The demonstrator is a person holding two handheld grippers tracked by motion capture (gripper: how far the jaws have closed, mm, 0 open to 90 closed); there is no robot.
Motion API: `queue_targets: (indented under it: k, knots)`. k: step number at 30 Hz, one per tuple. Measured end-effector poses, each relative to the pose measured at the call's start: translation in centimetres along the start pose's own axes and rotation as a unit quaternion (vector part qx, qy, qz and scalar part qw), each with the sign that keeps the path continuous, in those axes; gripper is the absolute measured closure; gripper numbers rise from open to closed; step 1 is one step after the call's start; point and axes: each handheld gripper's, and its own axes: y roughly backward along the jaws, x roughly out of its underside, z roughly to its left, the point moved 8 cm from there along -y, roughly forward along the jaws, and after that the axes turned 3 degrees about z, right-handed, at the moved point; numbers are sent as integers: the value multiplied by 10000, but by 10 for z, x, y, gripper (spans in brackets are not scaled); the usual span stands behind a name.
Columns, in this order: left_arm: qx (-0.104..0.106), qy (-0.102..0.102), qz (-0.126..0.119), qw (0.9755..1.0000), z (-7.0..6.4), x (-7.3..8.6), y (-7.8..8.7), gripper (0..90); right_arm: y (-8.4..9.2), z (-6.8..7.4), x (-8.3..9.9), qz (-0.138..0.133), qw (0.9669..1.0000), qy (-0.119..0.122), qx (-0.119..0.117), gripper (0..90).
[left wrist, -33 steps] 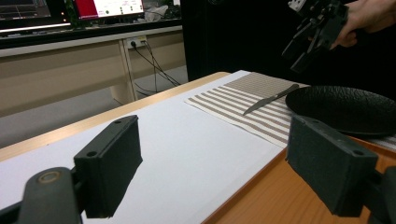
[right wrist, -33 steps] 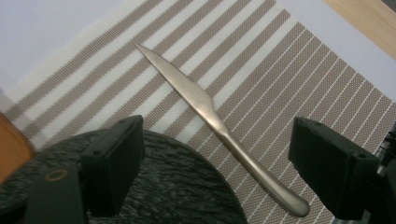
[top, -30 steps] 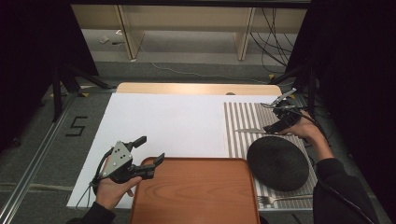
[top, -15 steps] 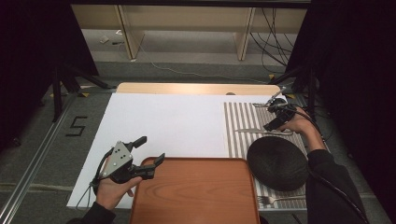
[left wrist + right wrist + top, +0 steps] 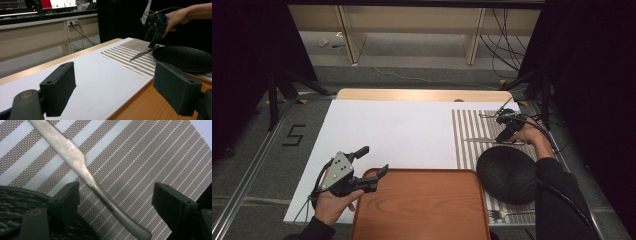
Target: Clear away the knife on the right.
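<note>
Knife (image 5: pixel 85 173) lies flat on the striped mat (image 5: pixel 472 125) at the far right of the worktop (image 5: pixel 392 130), just beyond the black plate (image 5: pixel 507 172). Right claw (image 5: pixel 504 137) hangs over its handle, jaws wide apart on either side and not pressing it. Left claw (image 5: pixel 372 162), also wide open and holding nothing, hovers at the near left corner of the wooden tray (image 5: pixel 422 205). A fork (image 5: pixel 507 215) rests at the mat's near edge.
</note>
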Motion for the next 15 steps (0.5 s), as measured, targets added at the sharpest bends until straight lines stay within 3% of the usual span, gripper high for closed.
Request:
queue_targets:
  k: [15]
  knots:
    - [13, 5, 8, 10000, -1, 0, 0, 175, -6, -4, 5, 225, 9997, 50, -44, 250]
